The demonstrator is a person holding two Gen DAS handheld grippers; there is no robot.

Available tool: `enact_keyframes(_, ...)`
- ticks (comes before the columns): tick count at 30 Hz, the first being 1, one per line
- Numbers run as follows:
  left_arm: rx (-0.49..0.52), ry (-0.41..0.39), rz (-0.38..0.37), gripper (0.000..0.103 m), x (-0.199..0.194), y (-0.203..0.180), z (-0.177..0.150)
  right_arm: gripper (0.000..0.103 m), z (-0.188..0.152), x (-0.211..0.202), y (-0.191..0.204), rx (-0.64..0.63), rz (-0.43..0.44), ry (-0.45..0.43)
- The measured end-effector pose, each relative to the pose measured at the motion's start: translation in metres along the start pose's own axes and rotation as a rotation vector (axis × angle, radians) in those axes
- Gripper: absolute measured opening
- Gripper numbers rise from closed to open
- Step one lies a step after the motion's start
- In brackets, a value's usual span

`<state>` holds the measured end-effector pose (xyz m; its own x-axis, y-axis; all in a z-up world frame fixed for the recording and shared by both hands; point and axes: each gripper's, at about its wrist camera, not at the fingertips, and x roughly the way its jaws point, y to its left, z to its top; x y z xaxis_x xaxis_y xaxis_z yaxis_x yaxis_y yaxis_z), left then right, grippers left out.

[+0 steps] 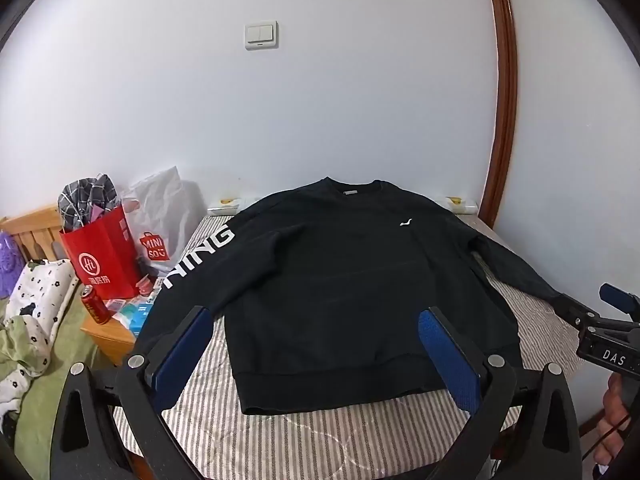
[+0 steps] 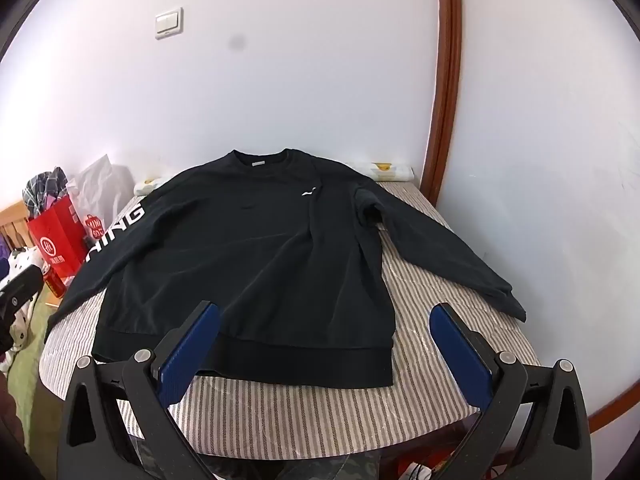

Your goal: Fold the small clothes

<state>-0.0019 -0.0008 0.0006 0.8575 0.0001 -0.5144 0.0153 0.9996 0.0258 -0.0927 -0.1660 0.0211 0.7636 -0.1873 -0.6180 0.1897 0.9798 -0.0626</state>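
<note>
White wall behind, striped bench (image 2: 304, 408) in a bedroom corner, bags and clutter off to the left. Black sweatshirt (image 2: 248, 256) lies face up and flat on the bench, collar toward the wall, hem nearest the cameras, both sleeves spread out to the sides. Left claw (image 1: 316, 356) is spread wide, empty, hovering over the hem's left part. Right claw (image 2: 324, 352) is also spread, empty, over the hem's right corner. Nothing folded yet by the look of it; judged step is the first grab.

To do it well: take a sleeve first, likely the right sleeve (image 2: 452, 256), pinching only near the cuff, then lay it across the chest without dragging the body. Left sleeve (image 1: 192, 264) hangs partly off the bench edge, so it may slip. Keep the hem square.
</note>
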Motion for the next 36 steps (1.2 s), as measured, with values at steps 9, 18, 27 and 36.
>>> enact_keyframes(9,-0.024,0.022,-0.032,0.103,0.004,0.004,0.002,0.103,0.008,-0.002,0.001,0.005,-0.008,0.001)
enact_keyframes(18,-0.033,0.010,-0.032,0.103,0.003,0.002,0.000,0.103,0.011,-0.008,-0.014,0.024,-0.001,-0.006)
enact_keyframes(27,-0.036,0.009,-0.032,0.103,0.002,0.003,0.002,0.103,0.011,-0.010,-0.014,0.030,-0.005,-0.011)
enact_keyframes(36,-0.049,0.005,-0.030,0.103,-0.001,0.004,0.002,0.103,0.010,-0.012,-0.012,0.028,-0.004,-0.014)
